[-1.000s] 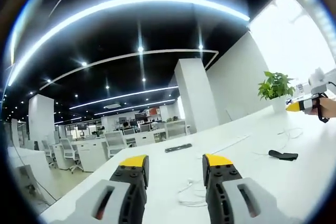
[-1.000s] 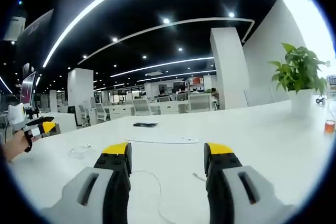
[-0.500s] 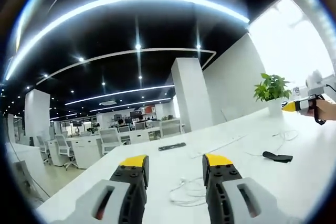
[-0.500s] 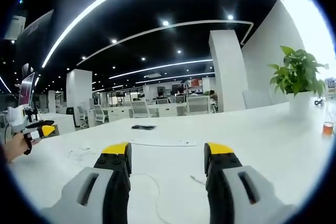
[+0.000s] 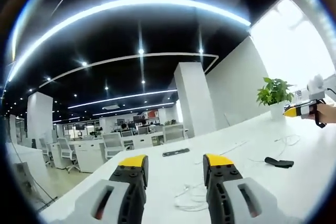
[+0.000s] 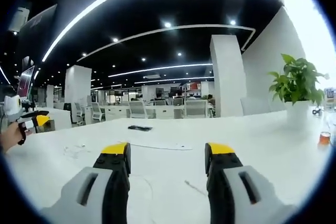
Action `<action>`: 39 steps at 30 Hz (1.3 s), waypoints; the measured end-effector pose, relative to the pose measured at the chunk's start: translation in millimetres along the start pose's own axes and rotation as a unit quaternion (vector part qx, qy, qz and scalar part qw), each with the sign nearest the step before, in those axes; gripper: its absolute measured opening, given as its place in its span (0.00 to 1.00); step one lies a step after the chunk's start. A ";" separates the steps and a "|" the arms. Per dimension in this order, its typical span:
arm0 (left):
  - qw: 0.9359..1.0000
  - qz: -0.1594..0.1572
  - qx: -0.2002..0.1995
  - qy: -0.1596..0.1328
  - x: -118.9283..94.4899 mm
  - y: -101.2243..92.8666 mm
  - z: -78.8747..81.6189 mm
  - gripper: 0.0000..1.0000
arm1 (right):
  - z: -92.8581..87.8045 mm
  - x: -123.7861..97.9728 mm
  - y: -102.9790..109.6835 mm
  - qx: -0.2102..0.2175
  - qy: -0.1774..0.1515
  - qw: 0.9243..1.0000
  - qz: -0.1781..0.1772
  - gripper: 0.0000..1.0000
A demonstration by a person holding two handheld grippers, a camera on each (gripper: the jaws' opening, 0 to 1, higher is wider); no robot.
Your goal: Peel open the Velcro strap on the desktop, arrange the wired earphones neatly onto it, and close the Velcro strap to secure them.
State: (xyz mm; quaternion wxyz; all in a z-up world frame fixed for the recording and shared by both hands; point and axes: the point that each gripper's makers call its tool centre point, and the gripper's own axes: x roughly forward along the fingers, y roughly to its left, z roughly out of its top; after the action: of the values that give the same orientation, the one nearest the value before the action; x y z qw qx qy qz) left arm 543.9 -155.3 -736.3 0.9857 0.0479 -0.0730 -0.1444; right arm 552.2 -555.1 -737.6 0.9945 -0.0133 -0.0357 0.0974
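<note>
both tongs held wide and empty over the smooth white table [image 5: 247, 156]

in the left gripper view the left tongs [image 5: 174, 167] gape; thin white wired earphones [image 5: 190, 196] lie in loose loops between the jaw tips, and the flat black velcro strap [image 5: 279, 162] lies at 3 o'clock, well apart. the right tongs [image 6: 167, 156] gape too, a thin cable [image 6: 193, 187] between them; a leafy potted plant [image 6: 296, 85] stands at 2 o'clock.

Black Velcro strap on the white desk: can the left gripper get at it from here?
Probably yes. The black Velcro strap lies in the open on the white desk, off to the right of the left gripper, whose jaws are open. Only thin white earphone cable lies near its path.
</note>
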 end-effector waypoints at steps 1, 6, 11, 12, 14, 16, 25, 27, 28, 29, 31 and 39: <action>1.000 -0.001 0.002 -0.002 0.1 0.1 1.3 0.45 | 4.1 -0.5 3.9 -0.009 -0.005 1.000 0.005 0.58; 1.000 0.001 0.030 -0.001 0.6 0.3 0.5 0.45 | 11.6 1.0 21.9 -0.004 -0.012 0.999 0.040 0.54; 1.000 -0.010 0.014 0.000 0.0 -2.6 1.6 0.45 | 7.9 2.9 45.6 -0.018 -0.003 0.997 0.079 0.54; 1.000 -0.011 0.010 0.000 -0.2 -1.9 2.3 0.45 | 6.9 3.3 48.9 -0.022 -0.002 0.996 0.084 0.54; 1.000 -0.012 0.003 -0.001 -0.4 -0.3 3.9 0.45 | 5.7 4.6 51.0 -0.025 0.001 0.996 0.087 0.54; 1.000 -0.009 0.002 -0.003 -0.7 1.0 5.5 0.45 | 5.2 5.3 51.3 -0.025 0.003 0.996 0.087 0.54; 1.000 -0.002 -0.003 -0.001 -2.0 2.2 6.6 0.46 | 1.2 7.2 46.3 -0.014 0.011 0.997 0.074 0.54; 1.000 0.000 -0.001 -0.001 -3.0 1.5 6.7 0.46 | -2.8 5.7 43.9 0.001 0.016 0.997 0.071 0.54; 1.000 0.001 0.000 -0.001 -3.0 2.0 6.4 0.46 | -3.3 5.4 43.6 0.003 0.017 0.997 0.071 0.54; 1.000 0.003 0.000 0.001 -3.1 2.4 5.5 0.46 | -4.6 5.0 41.6 0.007 0.019 0.997 0.070 0.54; 1.000 0.002 -0.004 0.005 -3.4 -0.1 2.6 0.46 | -6.7 3.4 36.1 0.013 0.021 0.998 0.062 0.54; 1.000 -0.004 -0.003 0.002 -5.9 -5.2 6.4 0.46 | -2.8 -2.8 15.6 0.032 0.008 0.999 0.033 0.54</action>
State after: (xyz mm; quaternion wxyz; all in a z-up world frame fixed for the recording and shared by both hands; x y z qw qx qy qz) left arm 535.8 -159.0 -731.4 0.9853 0.0458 -0.0709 -0.1485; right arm 546.7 -540.4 -741.1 0.9909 0.0170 -0.0244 0.1310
